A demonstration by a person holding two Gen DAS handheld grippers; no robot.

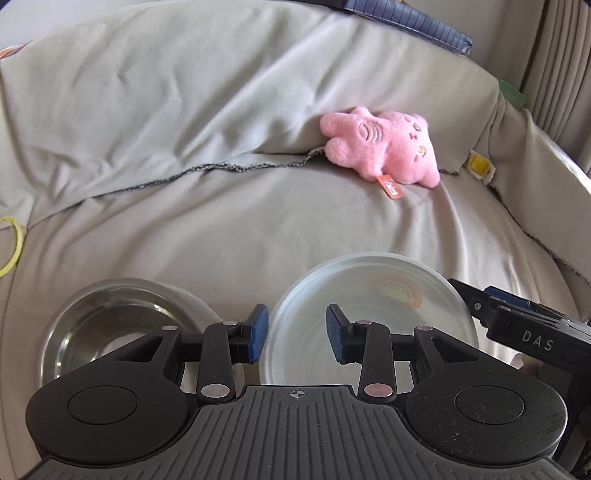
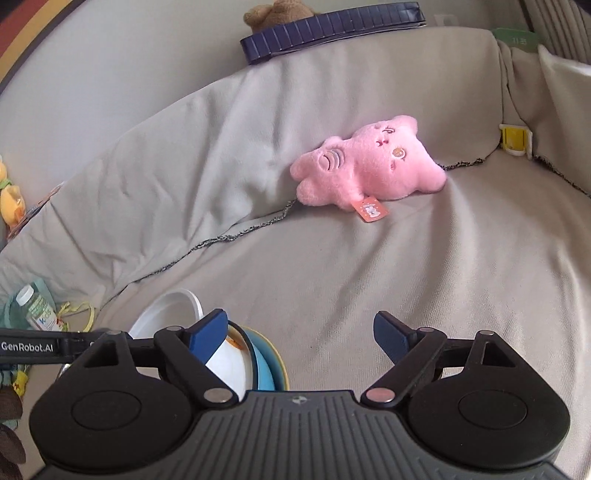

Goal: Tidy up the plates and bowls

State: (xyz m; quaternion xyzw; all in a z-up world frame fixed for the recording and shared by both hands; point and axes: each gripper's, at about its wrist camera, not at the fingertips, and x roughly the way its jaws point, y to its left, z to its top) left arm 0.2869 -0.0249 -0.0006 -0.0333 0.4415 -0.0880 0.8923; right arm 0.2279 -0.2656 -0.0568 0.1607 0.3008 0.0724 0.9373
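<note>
In the left wrist view a steel bowl (image 1: 110, 332) sits on the grey sofa cover at lower left. A frosted clear plate or lid (image 1: 373, 306) lies beside it to the right. My left gripper (image 1: 297, 338) is open, its fingers straddling the plate's near left rim. My right gripper's body (image 1: 517, 328) shows at the plate's right edge. In the right wrist view my right gripper (image 2: 301, 338) is wide open and empty. Under its left finger stands a stack: a white dish (image 2: 229, 365) inside a blue bowl (image 2: 266, 369), with a white plate (image 2: 166, 314) behind.
A pink plush toy (image 1: 384, 147) (image 2: 365, 166) lies at the sofa's back crease. A yellow clip (image 2: 513, 138) sits at the right corner. A small bottle (image 2: 37, 308) and yellow bands (image 1: 11, 243) lie at the left. A dark blue pad (image 2: 332, 26) tops the backrest.
</note>
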